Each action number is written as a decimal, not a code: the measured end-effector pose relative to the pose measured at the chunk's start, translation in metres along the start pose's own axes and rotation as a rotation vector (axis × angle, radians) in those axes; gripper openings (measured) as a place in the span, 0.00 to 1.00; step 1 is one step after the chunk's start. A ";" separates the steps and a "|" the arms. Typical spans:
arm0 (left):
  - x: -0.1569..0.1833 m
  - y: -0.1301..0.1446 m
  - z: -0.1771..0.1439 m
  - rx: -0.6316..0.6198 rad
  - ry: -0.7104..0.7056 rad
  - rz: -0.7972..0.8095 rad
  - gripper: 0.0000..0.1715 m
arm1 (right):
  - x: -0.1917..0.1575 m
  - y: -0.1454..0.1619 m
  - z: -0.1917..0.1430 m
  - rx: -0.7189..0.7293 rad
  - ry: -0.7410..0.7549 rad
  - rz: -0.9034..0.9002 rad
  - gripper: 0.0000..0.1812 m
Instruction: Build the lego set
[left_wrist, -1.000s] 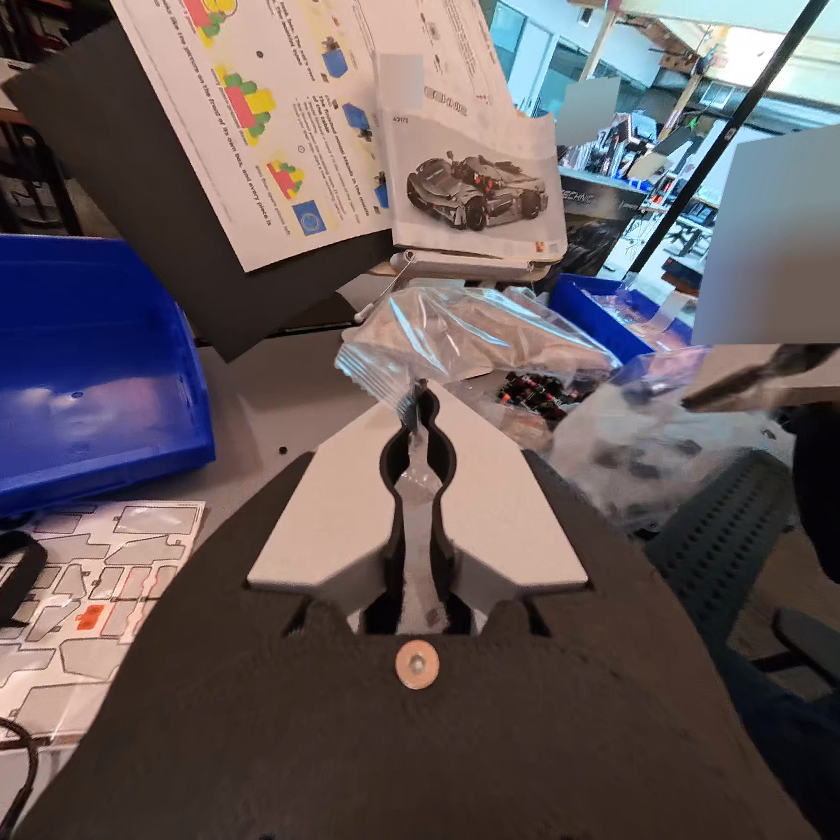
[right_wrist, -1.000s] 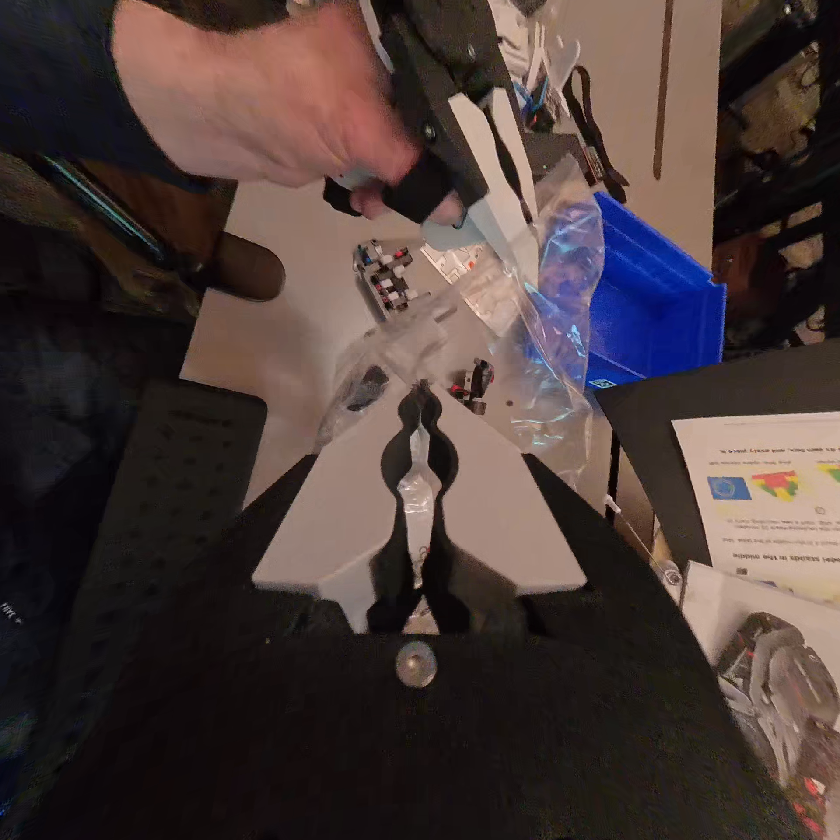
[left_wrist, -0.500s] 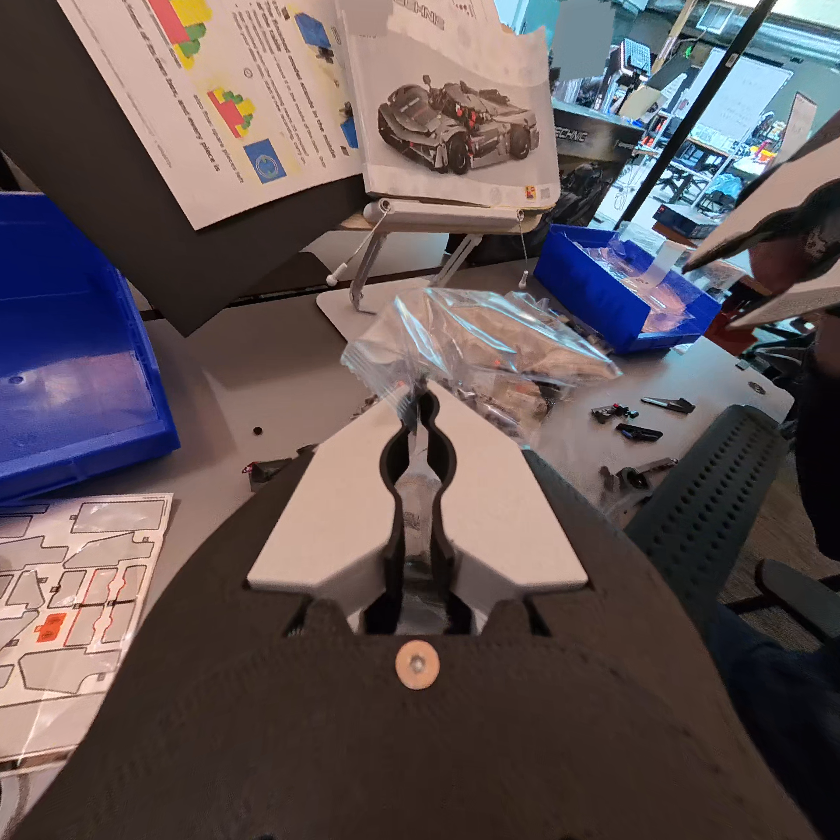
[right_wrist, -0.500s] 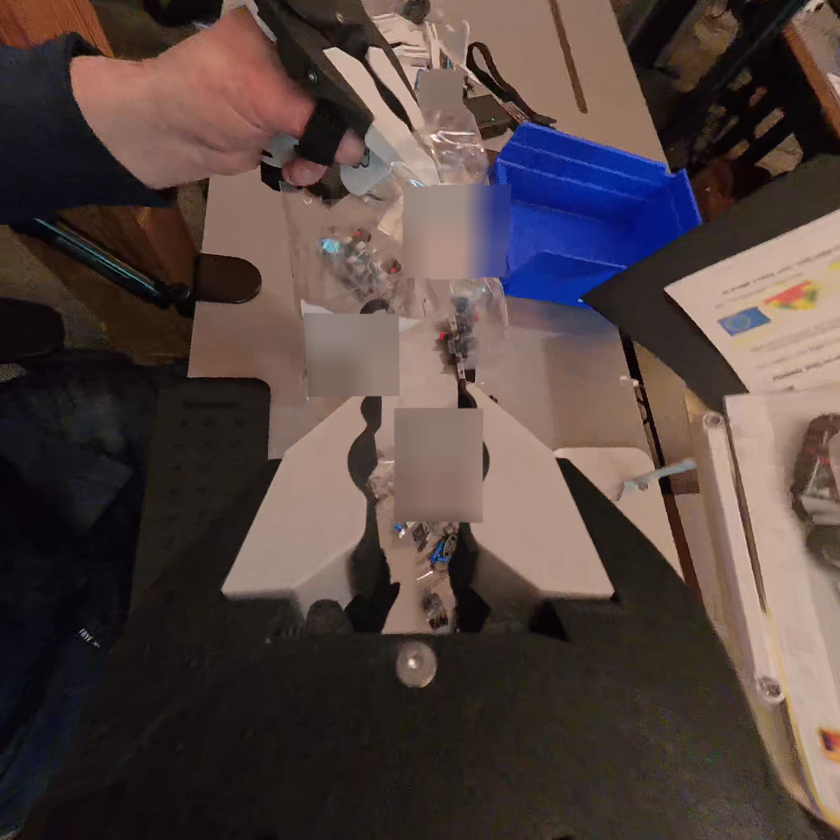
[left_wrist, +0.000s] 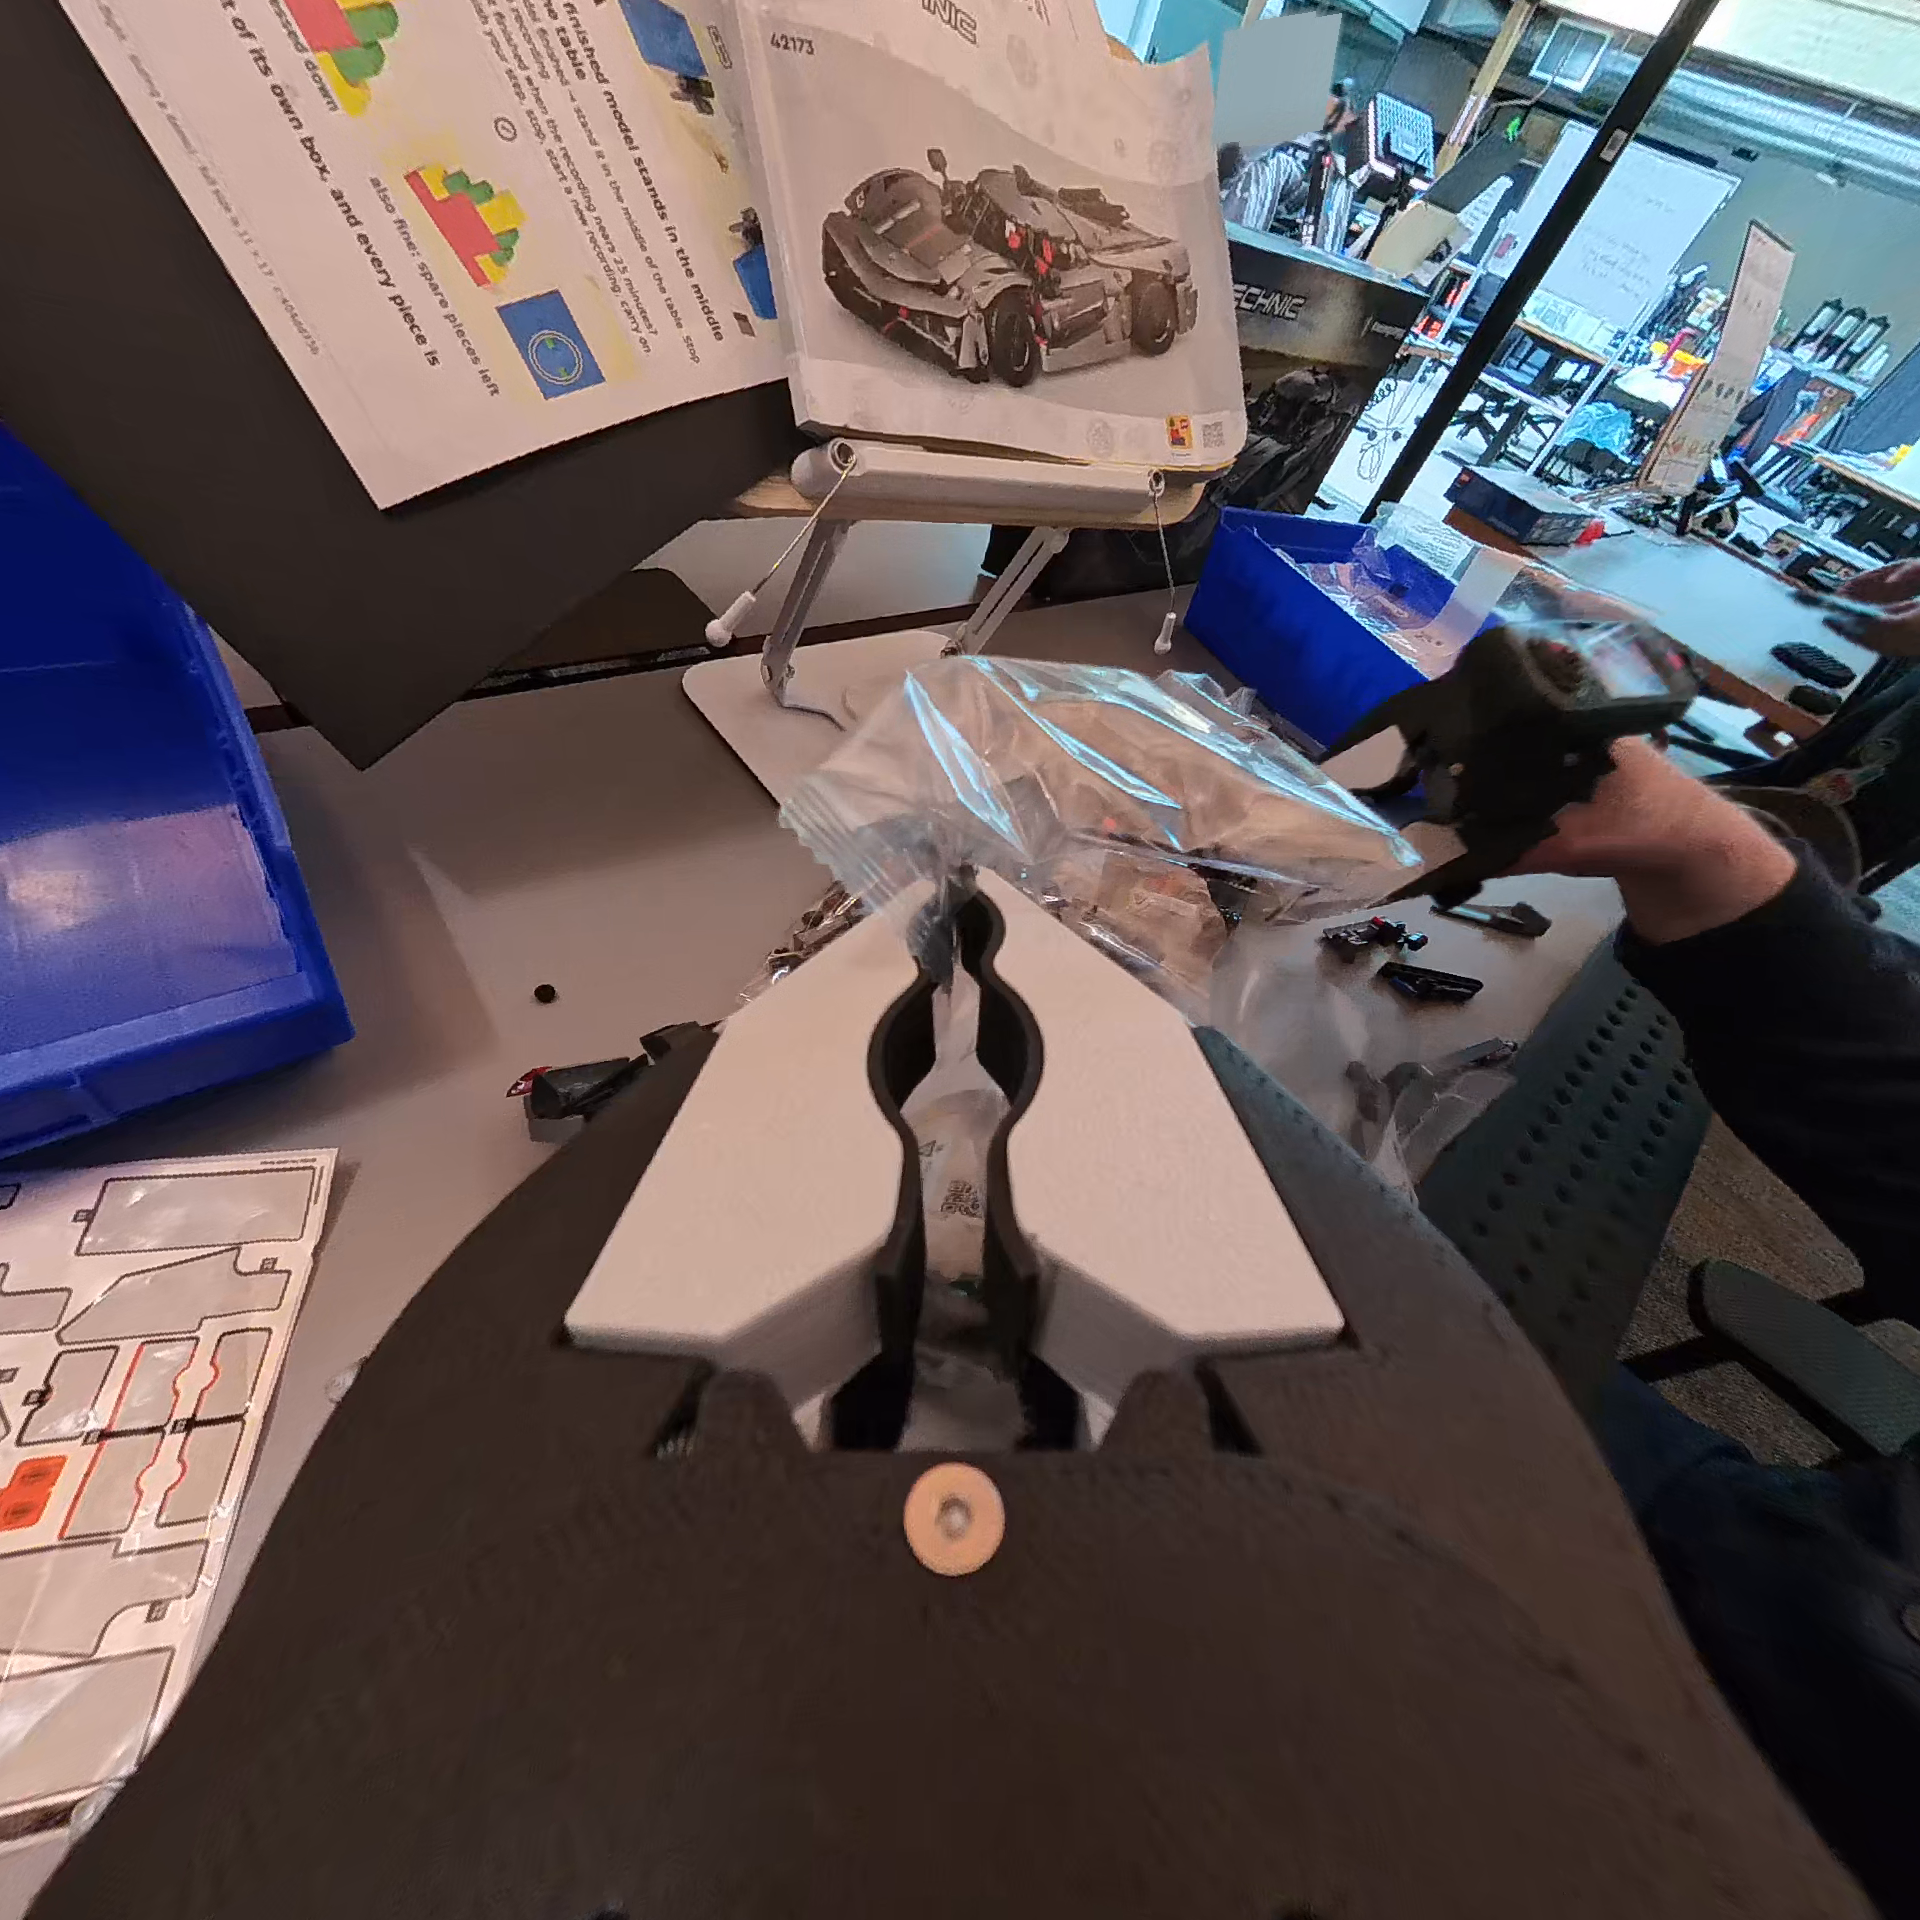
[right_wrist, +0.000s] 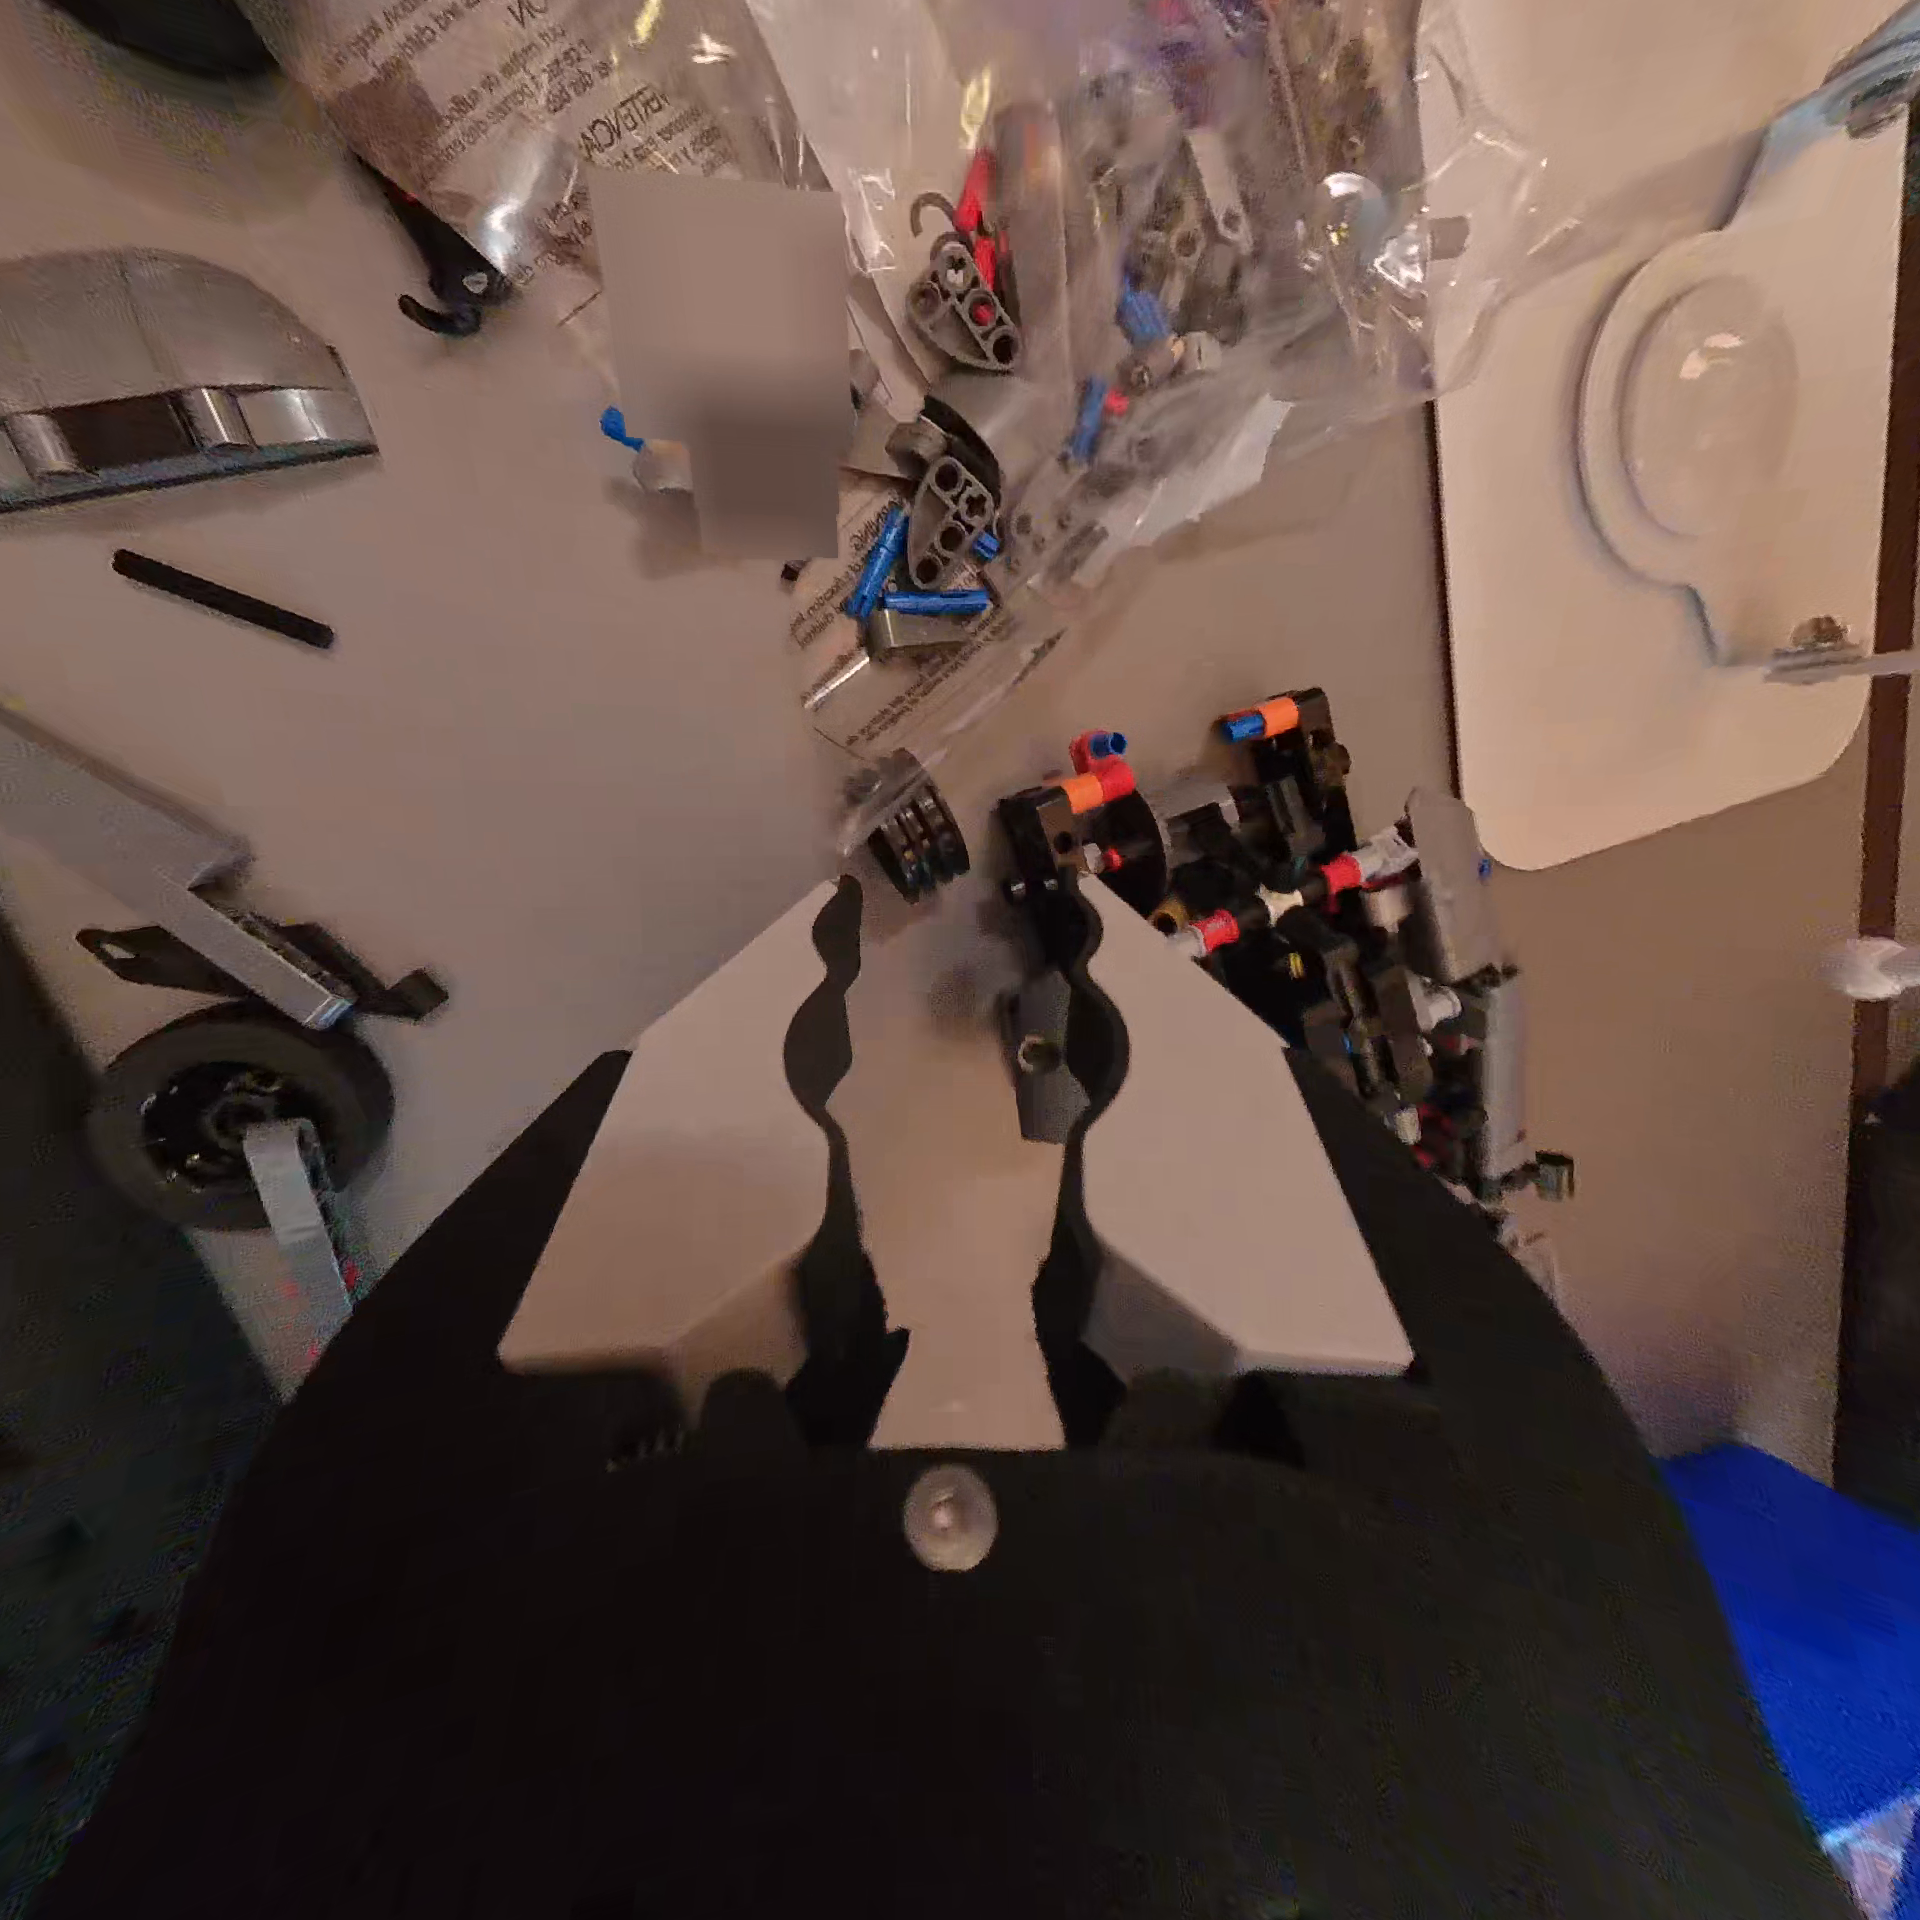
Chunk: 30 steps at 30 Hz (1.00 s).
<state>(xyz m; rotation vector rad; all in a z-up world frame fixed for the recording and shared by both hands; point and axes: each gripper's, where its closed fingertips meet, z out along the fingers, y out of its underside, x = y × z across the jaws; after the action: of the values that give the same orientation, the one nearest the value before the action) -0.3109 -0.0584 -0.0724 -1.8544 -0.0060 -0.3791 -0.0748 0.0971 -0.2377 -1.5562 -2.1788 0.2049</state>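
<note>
My left gripper is shut on a corner of a clear plastic bag of pieces and holds it above the grey table. My right gripper is open and empty, pointing down at the table; it also shows at the far right of the left wrist view, held by a hand. A partly built black assembly lies just right of its fingertips. A dark grey piece lies between the fingers, beside the right one. A black ribbed piece lies just ahead.
More clear bags of pieces, a wheel, grey body panels and a black axle lie around. The instruction booklet stands on a stand. Blue bins, a sticker sheet and a chair surround.
My right gripper let go of the bag, opened and swung down over the table by the black assembly. My left gripper kept hold of the bag and lifted it.
</note>
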 end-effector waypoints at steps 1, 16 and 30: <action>0.000 0.000 0.000 0.000 0.000 0.003 0.00 | -0.003 -0.002 0.006 0.009 -0.023 -0.018 0.20; 0.001 -0.001 0.000 0.006 -0.002 0.011 0.00 | 0.018 -0.020 -0.047 0.072 0.064 0.028 0.07; 0.011 -0.001 0.006 0.019 0.014 0.036 0.00 | -0.077 -0.276 -0.131 0.618 -0.150 -0.289 0.07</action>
<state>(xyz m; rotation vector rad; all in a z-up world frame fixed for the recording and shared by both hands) -0.2992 -0.0549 -0.0701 -1.8307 0.0331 -0.3655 -0.2333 -0.0896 -0.0400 -0.8985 -2.1301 0.8302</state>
